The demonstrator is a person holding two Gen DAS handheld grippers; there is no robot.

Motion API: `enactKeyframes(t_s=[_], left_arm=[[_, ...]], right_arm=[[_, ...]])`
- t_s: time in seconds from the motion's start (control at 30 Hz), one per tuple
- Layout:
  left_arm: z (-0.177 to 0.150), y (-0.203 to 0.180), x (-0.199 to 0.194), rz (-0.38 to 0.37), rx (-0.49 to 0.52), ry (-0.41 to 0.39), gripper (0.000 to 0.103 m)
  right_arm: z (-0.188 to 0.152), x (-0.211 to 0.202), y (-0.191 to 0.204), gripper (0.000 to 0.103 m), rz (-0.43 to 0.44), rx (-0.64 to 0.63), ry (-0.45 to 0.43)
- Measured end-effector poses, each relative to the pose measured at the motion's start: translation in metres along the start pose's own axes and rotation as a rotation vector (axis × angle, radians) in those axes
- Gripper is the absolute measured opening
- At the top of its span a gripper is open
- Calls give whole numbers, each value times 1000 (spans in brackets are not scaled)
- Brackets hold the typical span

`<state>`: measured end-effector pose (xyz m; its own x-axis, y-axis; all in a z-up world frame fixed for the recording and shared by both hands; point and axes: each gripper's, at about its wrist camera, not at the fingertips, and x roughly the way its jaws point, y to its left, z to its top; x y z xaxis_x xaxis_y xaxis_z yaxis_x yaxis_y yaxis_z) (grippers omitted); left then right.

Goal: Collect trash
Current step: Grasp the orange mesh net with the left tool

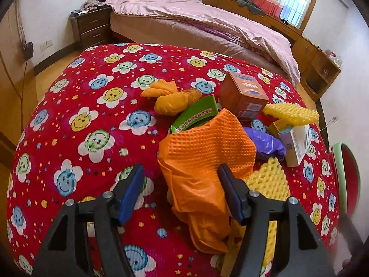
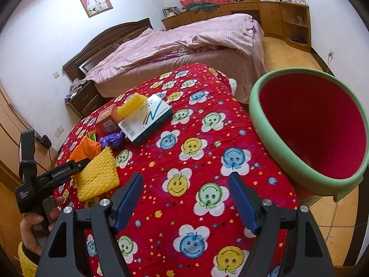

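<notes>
A heap of trash lies on the red smiley-flower blanket (image 1: 80, 115). It holds a crumpled orange foam wrap (image 1: 203, 143), yellow foam nets (image 1: 269, 180), a purple bag (image 1: 267, 143), a white carton (image 1: 297, 145), a brown box (image 1: 244, 94), a green packet (image 1: 198, 113) and a crumpled orange bag (image 1: 170, 97). My left gripper (image 1: 180, 168) stands open around the near end of the orange wrap, and its left pad is clear of the wrap. My right gripper (image 2: 185, 176) is open over bare blanket with nothing between its fingers. The red bin with a green rim (image 2: 311, 124) tilts at the blanket's right edge.
In the right wrist view the heap sits at the left, with the white carton (image 2: 147, 117) and a yellow net (image 2: 96, 175) nearest. A person's hand (image 2: 30, 228) holds the left gripper's handle there. A pink-covered bed (image 1: 196, 23), a nightstand (image 1: 92, 27) and wooden cabinets (image 1: 318, 67) stand beyond.
</notes>
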<state>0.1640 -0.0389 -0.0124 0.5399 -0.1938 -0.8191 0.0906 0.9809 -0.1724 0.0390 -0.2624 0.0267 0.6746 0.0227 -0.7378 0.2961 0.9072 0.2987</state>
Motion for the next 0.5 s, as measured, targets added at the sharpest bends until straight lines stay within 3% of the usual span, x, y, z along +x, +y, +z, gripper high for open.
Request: enactKeyframes(t_s=[0.1, 0.33, 0.4, 0.5], left_arm=[[-1, -1, 0, -43, -14, 18, 66], [-6, -12, -14, -103, 43, -13, 21], [-7, -12, -18, -126, 48, -13, 13], [-8, -11, -26, -144, 53, -22, 9]], right_arm=[[-1, 1, 2, 78, 6, -4, 2], [-2, 1, 7, 78, 13, -18, 7], [-1, 2, 10, 78, 19, -22, 9], [0, 3, 16, 78, 30, -44, 12]])
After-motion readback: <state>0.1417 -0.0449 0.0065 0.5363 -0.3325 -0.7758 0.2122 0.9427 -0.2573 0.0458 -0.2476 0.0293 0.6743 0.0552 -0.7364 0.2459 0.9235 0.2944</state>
